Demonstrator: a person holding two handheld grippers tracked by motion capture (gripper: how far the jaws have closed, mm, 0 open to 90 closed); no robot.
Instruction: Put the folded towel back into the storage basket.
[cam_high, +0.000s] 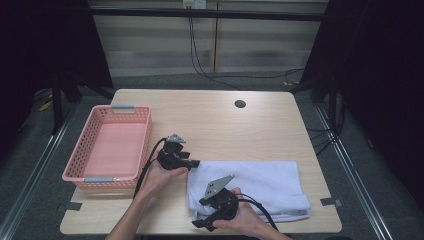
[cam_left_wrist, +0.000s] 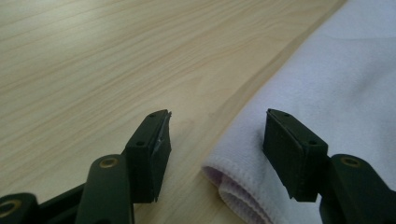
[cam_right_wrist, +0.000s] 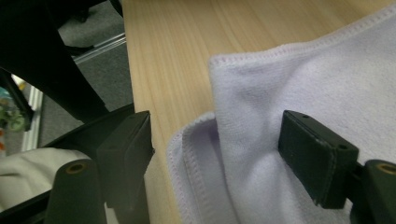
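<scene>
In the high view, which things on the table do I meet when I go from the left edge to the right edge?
Pink perforated plastic basket → left gripper, black, held in a hand, jaws open → folded white terry towel → strip of grey tape at the table's right front corner.

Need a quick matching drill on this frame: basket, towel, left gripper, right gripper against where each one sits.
Column 1:
1 basket
2 towel
3 left gripper
4 right gripper

Column 2:
A at the towel's near left corner, open
B table's left side
C folded, on the table's right near part
D at the towel's far left corner, open

Pairs: 1-B, 2-C, 3-D, 4-A
</scene>
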